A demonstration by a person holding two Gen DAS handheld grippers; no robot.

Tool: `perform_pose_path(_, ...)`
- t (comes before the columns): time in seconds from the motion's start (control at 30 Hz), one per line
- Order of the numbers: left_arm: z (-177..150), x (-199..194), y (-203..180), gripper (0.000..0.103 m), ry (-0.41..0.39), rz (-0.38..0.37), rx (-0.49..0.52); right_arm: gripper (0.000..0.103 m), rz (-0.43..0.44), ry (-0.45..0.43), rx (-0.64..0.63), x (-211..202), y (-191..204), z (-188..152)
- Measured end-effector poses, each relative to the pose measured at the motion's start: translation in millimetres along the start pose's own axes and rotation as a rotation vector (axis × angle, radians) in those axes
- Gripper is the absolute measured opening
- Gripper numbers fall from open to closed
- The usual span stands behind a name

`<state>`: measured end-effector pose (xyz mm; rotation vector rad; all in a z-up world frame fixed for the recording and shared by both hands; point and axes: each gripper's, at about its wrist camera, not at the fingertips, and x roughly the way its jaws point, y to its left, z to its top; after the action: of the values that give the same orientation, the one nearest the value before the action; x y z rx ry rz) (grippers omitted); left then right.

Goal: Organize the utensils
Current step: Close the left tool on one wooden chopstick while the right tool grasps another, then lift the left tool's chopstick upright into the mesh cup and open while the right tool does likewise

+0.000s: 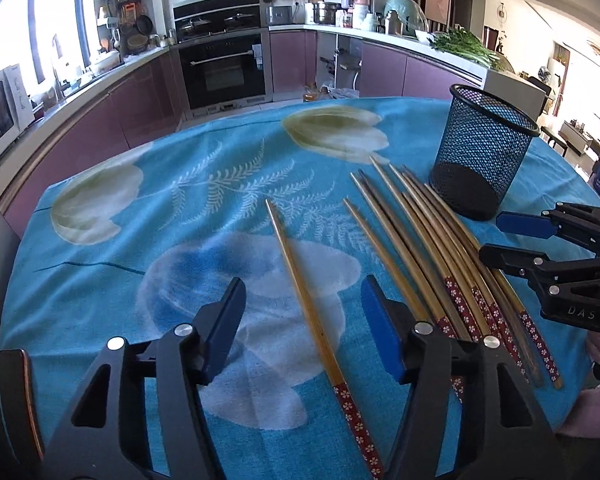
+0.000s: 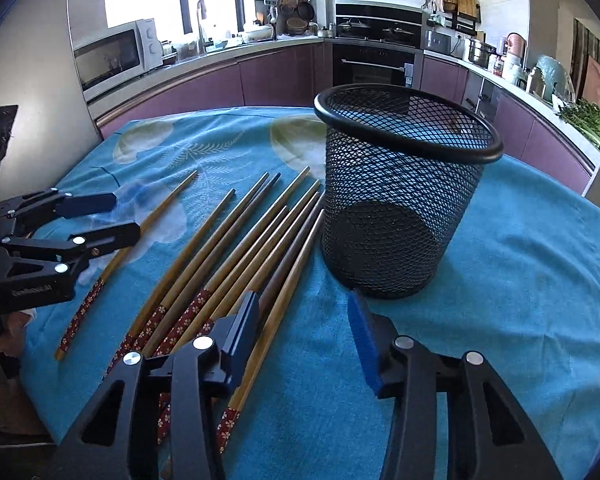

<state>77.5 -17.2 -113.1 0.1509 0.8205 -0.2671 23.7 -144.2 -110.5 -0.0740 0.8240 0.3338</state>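
Observation:
Several wooden chopsticks (image 1: 440, 248) with red flowered ends lie side by side on the blue flowered cloth; they also show in the right wrist view (image 2: 236, 248). One single chopstick (image 1: 308, 308) lies apart to their left, between the open jaws of my left gripper (image 1: 304, 320), which holds nothing. A black mesh cup (image 1: 480, 152) stands upright and empty to the right of the chopsticks, and shows in the right wrist view (image 2: 400, 192). My right gripper (image 2: 304, 332) is open and empty, just in front of the cup, its left finger over the chopsticks.
The table with the blue cloth (image 1: 180, 208) stands in a kitchen. Purple cabinets, an oven (image 1: 224, 68) and a microwave (image 2: 116, 56) are behind it. The right gripper shows at the right edge of the left wrist view (image 1: 512, 240).

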Motion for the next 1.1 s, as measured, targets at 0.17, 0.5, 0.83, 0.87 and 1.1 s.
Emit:
perform_pose_path(0.17, 4, 13, -2, 0.046, 0.049, -0.042, 0.002, 0.033, 0.025, 0.035, 0.005, 2, -5, 0)
perform_pose_path(0.5, 19, 32, -1, 0.021, 0.075, -0.074, -0.036, 0.021, 0.039, 0.052, 0.0, 16, 0, 9)
perform_pose_path(0.83, 19, 25, 3, 0.008, 0.063, -0.094, -0.09, 0.005, 0.123, 0.025, 0.089, 7, -15, 9)
perform_pose_path(0.87, 18, 23, 3, 0.008, 0.058, -0.1, -0.092, 0.005, 0.135, 0.015, 0.096, 4, -16, 9)
perform_pose_path(1.1, 32, -14, 2, 0.008, -0.021, -0.202, -0.083, 0.005, 0.204, -0.094, 0.104, -32, -21, 16)
